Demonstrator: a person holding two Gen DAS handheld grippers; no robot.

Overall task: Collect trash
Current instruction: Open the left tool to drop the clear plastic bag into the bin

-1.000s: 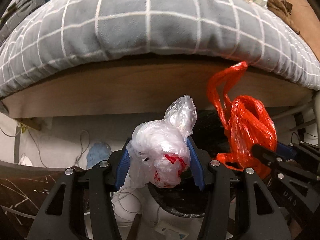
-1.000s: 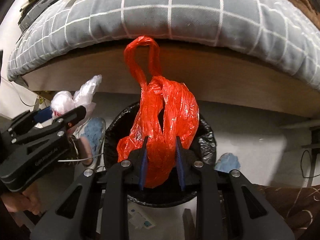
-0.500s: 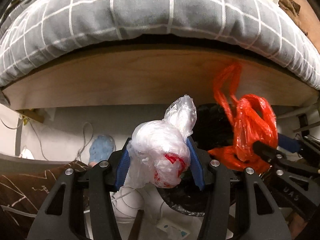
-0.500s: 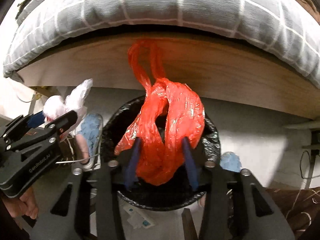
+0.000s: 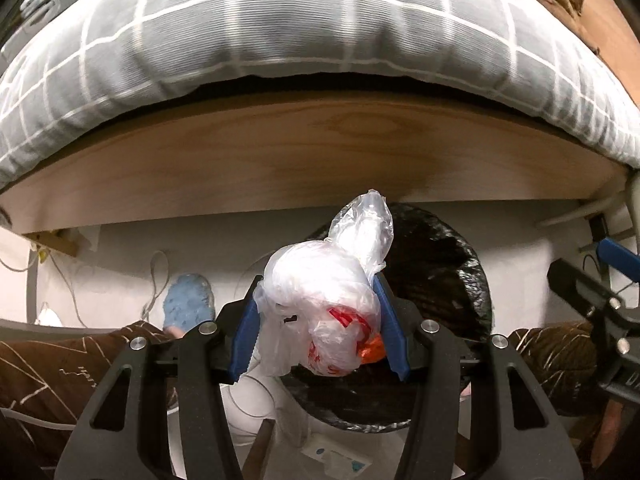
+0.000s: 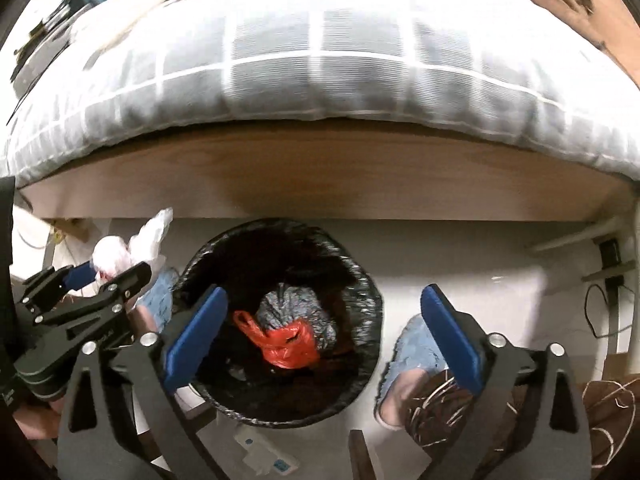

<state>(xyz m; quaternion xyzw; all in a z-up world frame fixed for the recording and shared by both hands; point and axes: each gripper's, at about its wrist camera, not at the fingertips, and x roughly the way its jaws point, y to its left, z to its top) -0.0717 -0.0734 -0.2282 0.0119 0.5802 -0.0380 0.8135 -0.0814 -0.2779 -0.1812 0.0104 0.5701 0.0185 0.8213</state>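
Now our right hand-held gripper (image 6: 324, 332) has just been opening and stands wide, empty; the red bag (image 6: 286, 342) lies in the black-lined bin (image 6: 360, 280). Our left hand-held gripper (image 5: 318, 336), clamped on the white bag (image 5: 320, 308), needs centring over the bin. Only the right view shows the bin's bottom.

Both wrist views look steeply down, sharing the bin (image 5: 460, 264).
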